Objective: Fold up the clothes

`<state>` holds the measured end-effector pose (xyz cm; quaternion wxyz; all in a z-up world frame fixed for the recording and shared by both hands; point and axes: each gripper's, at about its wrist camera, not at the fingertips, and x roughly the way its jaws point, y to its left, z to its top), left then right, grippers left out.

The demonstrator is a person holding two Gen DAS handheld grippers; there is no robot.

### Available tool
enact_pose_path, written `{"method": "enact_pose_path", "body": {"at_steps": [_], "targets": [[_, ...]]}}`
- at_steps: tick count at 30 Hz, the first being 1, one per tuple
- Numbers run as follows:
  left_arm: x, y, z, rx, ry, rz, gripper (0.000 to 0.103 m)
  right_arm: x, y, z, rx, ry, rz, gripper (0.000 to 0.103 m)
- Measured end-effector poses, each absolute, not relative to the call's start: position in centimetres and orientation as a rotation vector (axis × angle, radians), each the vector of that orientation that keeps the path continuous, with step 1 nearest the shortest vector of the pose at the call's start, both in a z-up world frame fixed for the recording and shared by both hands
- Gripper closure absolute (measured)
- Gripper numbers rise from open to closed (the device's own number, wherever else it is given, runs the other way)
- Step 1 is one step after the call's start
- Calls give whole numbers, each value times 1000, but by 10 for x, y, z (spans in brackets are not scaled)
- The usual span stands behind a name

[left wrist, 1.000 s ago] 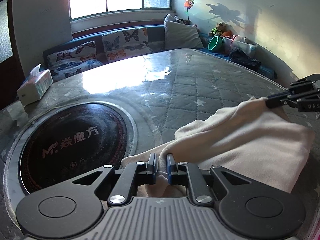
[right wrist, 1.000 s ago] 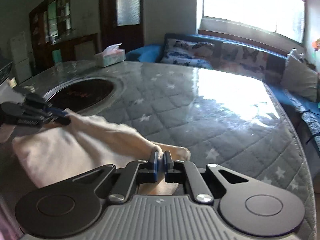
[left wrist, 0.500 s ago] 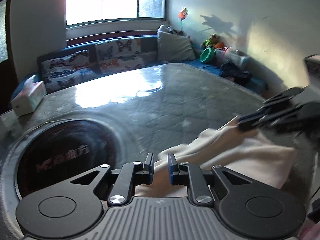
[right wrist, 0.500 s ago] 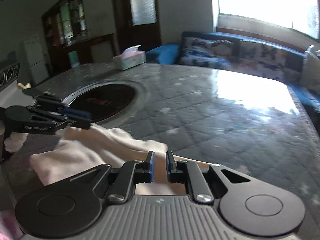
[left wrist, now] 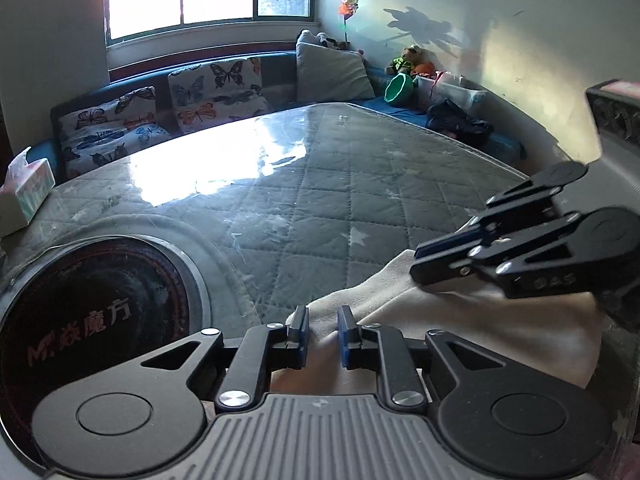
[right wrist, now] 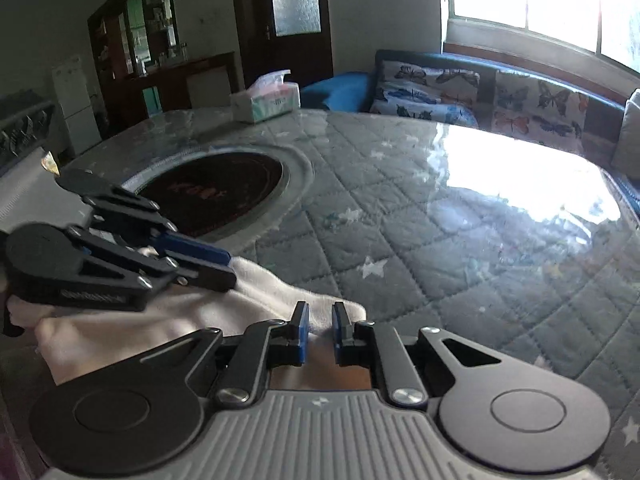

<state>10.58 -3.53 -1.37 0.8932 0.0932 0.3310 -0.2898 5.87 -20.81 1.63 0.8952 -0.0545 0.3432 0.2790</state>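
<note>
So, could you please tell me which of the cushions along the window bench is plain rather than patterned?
The grey cushion in the corner, nearest the pinwheel. The two butterfly cushions to its left in the left wrist view are printed with coloured butterflies; it has none.

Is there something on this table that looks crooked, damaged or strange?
Nothing is spilled or damaged. Only the cream cloth is untidy: it lies bunched, with uneven folds, at the near edge of the quilted table. The tissue box stands upright at the far edge.
</note>
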Motion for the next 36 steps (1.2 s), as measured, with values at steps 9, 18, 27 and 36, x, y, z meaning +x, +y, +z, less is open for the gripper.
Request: {"method": "enact_pose_path", "body": {"at_steps": [9, 18, 27, 36], "targets": [[106, -37, -14, 210, 680, -596, 85, 39, -210, 13, -205, 727, 592, 93], [105, -41, -14, 237, 680, -586, 85, 42, -231, 23, -136, 719, 551, 94], [104, -46, -14, 258, 680, -570, 84, 22, -260, 32, -143, 717, 486, 93], [105, -46, -15, 265, 679, -554, 81, -15, -263, 21, -166, 753, 518, 93]]}}
